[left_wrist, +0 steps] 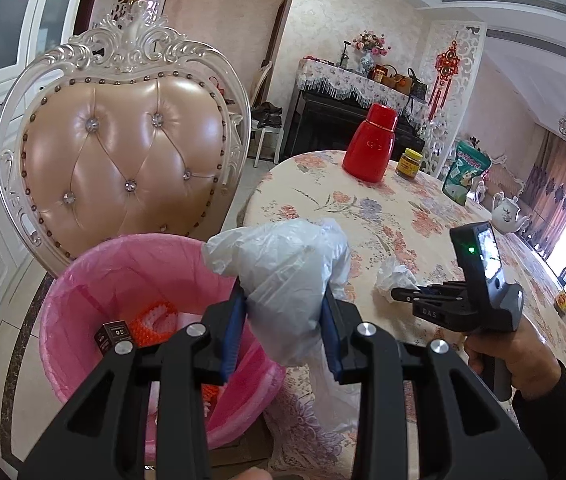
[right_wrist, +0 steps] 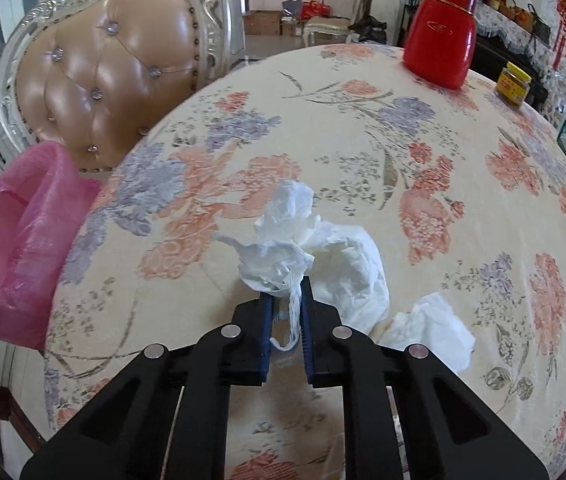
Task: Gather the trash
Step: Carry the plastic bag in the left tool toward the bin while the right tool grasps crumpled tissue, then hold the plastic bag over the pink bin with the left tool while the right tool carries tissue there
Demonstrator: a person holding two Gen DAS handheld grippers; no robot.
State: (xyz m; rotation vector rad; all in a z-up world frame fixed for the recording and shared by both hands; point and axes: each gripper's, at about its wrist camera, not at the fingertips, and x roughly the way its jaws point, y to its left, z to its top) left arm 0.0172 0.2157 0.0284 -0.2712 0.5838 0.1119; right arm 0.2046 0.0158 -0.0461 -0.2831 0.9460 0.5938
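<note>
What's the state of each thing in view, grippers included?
left gripper: shut on a white plastic bag, held beside the bin.
right gripper: shut on a crumpled tissue lying on the table.
second tissue: loose on the table, untouched.
pink-lined bin: open, some trash inside.
red flask: upright, capped.
jar: upright, lid on.

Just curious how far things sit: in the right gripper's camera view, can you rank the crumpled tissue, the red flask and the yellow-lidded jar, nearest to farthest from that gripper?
1. Crumpled tissue: pinched in the right gripper.
2. Red flask: far across the table, upper right.
3. Yellow-lidded jar: right of the flask, roughly as far; too close to call.
</note>
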